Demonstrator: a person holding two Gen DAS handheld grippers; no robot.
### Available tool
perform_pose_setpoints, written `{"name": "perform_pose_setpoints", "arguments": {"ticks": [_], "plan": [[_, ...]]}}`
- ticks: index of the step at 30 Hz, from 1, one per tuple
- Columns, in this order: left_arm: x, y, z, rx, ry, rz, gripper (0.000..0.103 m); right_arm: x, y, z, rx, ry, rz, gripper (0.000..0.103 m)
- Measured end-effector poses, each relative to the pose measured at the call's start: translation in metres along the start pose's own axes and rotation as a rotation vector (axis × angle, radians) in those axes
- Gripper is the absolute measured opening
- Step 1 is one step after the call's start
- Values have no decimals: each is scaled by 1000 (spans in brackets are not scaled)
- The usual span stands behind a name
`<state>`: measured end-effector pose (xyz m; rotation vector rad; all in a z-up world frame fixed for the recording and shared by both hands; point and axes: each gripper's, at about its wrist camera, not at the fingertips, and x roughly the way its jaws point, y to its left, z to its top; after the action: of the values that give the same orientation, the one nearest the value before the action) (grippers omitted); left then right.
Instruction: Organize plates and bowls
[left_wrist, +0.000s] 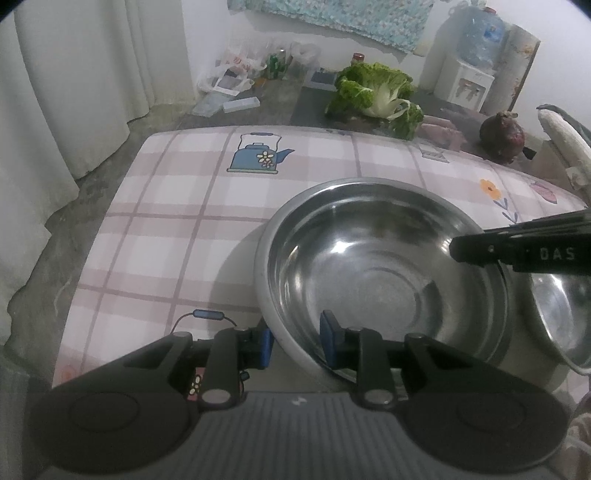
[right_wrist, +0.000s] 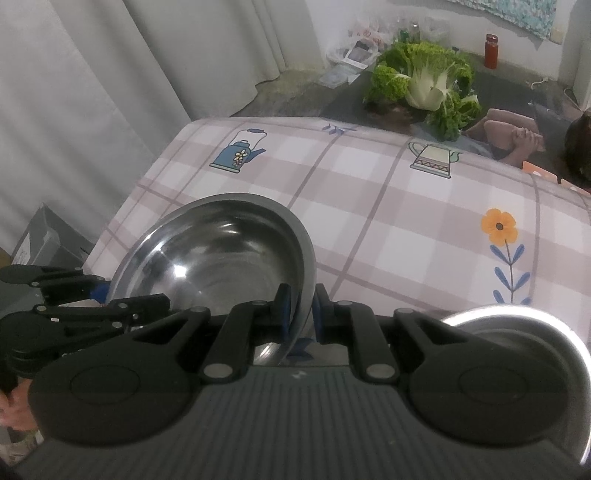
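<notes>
A: What've we got at the centre?

B: A steel bowl (left_wrist: 384, 273), round, shiny, w/ faint concentric rings in its flat bottom and a thin rolled rim. It's over the checked cloth (left_wrist: 177, 229) of the table, mouth facing up. In the right wrist view it looks tipped a bit, right edge higher, tho the fisheye could be doing that. Round, so no long axis to speak of.

A: And our tools?

B: Right tool (right_wrist: 300, 312) is clamped on the bowl's rim: blue pads on either side of the thin wall, one inside, one outside. Left tool (left_wrist: 297, 341) straddles the near rim too, one blue pad (left_wrist: 330, 345) inside the bowl and the other outside. We see a small gap there, so we can't tell if it's actually pinching the metal.

A: Anything beside it?

B: A 2nd steel bowl (right_wrist: 532, 332), same polished finish, just right of the first, partly hidden behind the tool body. The cloth is smooth, pink-and-white plaid w/ printed kettles (left_wrist: 258, 155) and an orange flower (right_wrist: 498, 225).

A: Further out?

B: Past the table's far edge, a leafy cabbage (left_wrist: 376, 96), ruffled green w/ white stalks, and a dark reddish onion (left_wrist: 502, 136). White pleated curtains (left_wrist: 74, 81) at left, a water dispenser (left_wrist: 469, 74) in the far corner.
</notes>
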<state>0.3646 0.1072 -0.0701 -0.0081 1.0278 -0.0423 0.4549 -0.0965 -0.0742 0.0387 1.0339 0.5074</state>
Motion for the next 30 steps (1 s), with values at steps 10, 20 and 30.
{"name": "perform_pose_setpoints", "arguments": {"ticks": [10,20,30], "plan": [[-8,-1,0,9,-22,4,27,-7,2,1,-9,-14,-4,11],[-17,-4,2,14,-31,4,27,-13,4,1,-13,-21,-5,11],[-32,-11,2,35,-49,2,28,-28,5,0,-14,-35,-11,11]]}}
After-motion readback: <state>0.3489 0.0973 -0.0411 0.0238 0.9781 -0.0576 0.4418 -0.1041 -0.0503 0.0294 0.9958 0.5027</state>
